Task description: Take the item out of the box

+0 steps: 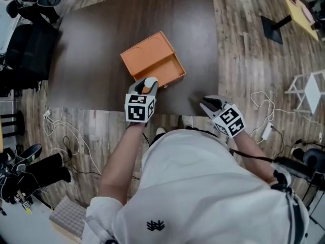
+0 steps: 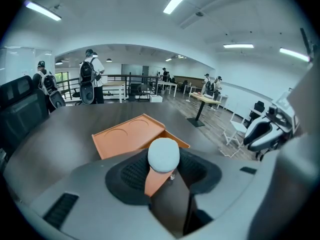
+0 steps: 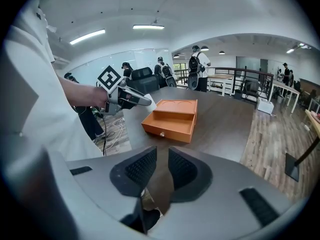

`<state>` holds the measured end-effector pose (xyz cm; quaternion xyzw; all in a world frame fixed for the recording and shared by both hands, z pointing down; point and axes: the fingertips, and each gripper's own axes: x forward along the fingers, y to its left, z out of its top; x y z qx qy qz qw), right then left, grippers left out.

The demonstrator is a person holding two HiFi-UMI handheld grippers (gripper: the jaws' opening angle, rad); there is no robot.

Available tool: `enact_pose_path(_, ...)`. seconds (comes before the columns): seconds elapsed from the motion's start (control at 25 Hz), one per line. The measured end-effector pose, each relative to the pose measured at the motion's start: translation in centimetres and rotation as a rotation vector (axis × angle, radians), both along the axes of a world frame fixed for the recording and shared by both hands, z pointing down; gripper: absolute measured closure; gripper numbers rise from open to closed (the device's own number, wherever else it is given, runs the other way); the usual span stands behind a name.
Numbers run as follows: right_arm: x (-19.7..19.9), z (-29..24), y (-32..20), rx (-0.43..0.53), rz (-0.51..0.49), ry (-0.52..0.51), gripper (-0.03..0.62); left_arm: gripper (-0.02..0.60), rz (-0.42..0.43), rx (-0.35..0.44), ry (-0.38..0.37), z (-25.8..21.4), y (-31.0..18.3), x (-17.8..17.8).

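1 white item sits pinched between fingers of the left gripper

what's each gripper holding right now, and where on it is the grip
The left gripper holds a white-and-orange item, with the pads on its rounded white end. The right gripper holds nothing; its jaws stand apart.

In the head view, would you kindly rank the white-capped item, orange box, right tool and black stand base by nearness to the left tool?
1. White-capped item: held by the left tool.
2. Orange box: just ahead.
3. Right tool: to the right.
4. Black stand base: far upper right.
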<state>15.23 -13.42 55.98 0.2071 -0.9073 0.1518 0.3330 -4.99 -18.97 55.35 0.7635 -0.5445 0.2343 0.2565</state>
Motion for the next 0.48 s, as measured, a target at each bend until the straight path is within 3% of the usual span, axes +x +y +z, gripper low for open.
enact_pose_path(0.48, -4.8, -1.5, 3.8, 0.028, 0.031, 0.004, 0.537, 0.408, 0.080, 0.103, 0.071, -6.2, 6.4, -2.2)
